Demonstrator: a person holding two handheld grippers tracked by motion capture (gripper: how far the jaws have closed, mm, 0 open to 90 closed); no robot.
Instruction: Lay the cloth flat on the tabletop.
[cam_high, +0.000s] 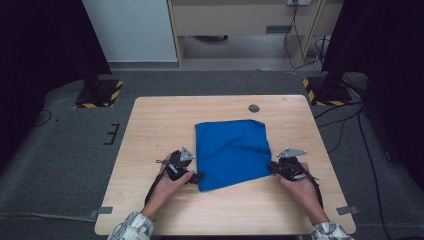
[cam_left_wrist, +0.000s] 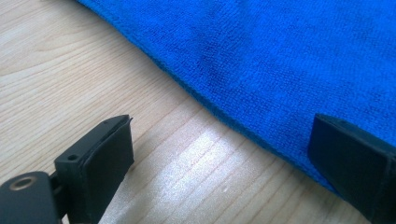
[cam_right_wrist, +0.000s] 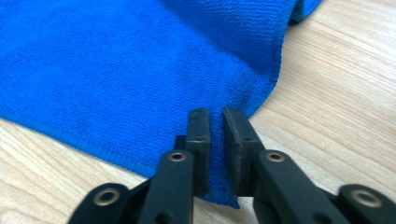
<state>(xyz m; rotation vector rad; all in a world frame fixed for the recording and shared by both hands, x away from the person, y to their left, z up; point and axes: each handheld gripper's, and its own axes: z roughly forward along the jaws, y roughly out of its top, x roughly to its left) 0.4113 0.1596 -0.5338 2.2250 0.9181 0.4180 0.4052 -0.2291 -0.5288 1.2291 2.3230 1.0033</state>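
Pinching the near right corner of the blue cloth (cam_right_wrist: 140, 70), the right tool (cam_right_wrist: 215, 126) has its jaws nearly together with a fold of fabric between the pads, so that corner reads as gripped. Likely reason: a corner hold gives control of the edge for a fold or a lift.

Left tool (cam_left_wrist: 219, 154) is wide open, holding nothing. One jaw sits over bare wood, the other over the cloth's edge, so the hem runs between them. Looks staged to close on the near left corner and match the right side. Judgement only: a two-corner grab is being set up, half done.

Cloth (cam_high: 232, 152) lies flat in the middle of the tabletop (cam_high: 150, 125), slightly skewed, near edge toward the person. In the high view the left tool (cam_high: 192, 176) and right tool (cam_high: 272, 165) sit at its two near corners, hands low on the wood.

Surface: light wood-grain tabletop, smooth, some glare, a small dark round spot (cam_high: 254, 108) near the far edge. Terry-like fabric should slide easily on it.

Room: grey carpet, dark curtains either side, stand bases with yellow-black tape (cam_high: 100, 92), cables (cam_high: 345, 125) trailing right, pale cabinet at the back.
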